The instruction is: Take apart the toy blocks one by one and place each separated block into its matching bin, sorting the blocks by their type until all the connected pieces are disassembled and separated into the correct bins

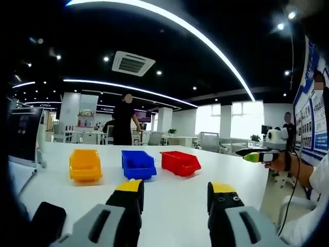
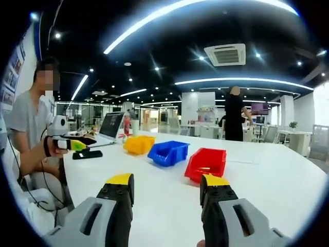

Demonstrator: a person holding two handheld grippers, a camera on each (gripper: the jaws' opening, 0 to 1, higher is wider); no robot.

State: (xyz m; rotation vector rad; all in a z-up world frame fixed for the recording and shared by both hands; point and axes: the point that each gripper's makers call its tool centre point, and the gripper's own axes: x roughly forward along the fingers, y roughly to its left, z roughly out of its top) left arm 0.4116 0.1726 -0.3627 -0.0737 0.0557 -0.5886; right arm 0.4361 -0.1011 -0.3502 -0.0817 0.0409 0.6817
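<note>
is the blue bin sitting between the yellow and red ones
Yes, the blue bin stands between the yellow bin and the red bin on the white table.

The left gripper view is taken from low over the white table (image 1: 175,206), looking forward between its own jaws toward three bins well ahead: yellow bin (image 1: 85,165), blue bin (image 1: 138,164), red bin (image 1: 180,162). The right gripper view is taken from a similar height, with the red bin (image 2: 206,163) nearest ahead. The table, the bins and the standing person (image 1: 123,121) behind them are shared by both views.
</note>
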